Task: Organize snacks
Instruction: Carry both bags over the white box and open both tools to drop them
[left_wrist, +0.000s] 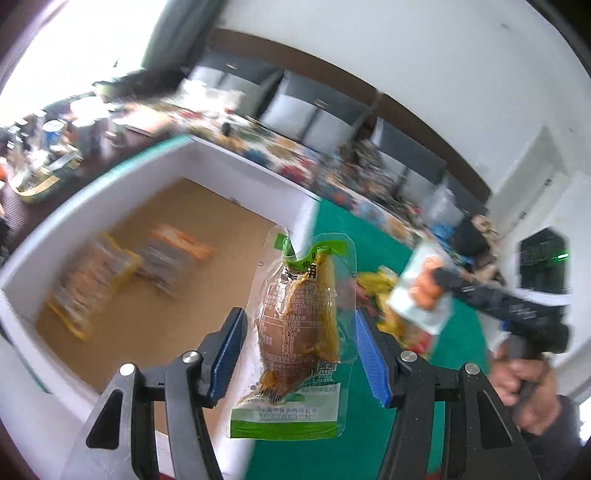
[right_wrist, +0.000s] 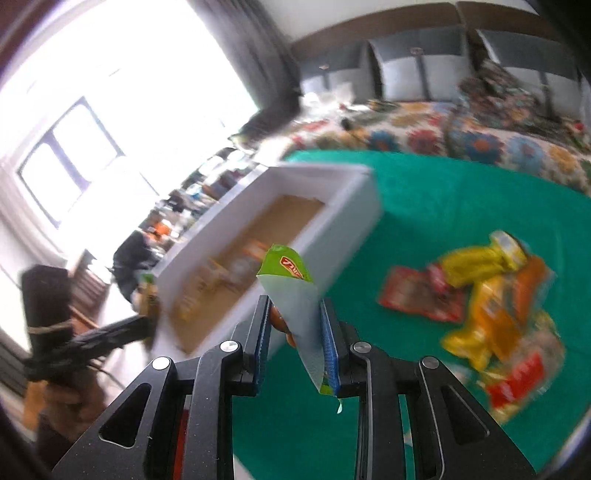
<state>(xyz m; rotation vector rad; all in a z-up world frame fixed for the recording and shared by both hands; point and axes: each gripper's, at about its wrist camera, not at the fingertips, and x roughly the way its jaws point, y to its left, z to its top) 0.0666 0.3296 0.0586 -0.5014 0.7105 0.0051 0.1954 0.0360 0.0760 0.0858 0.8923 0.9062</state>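
The left gripper (left_wrist: 301, 354) is clamped on a clear green-edged pouch (left_wrist: 299, 332) at centre frame, date "2026/09/09" legible; the right gripper (right_wrist: 295, 332) pinches a green-cornered packet (right_wrist: 295, 295), its red logo unreadable; white box (right_wrist: 362, 206) upper centre.

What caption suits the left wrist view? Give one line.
Left tongs hold a clear snack pouch beside the white box, over the green cloth.
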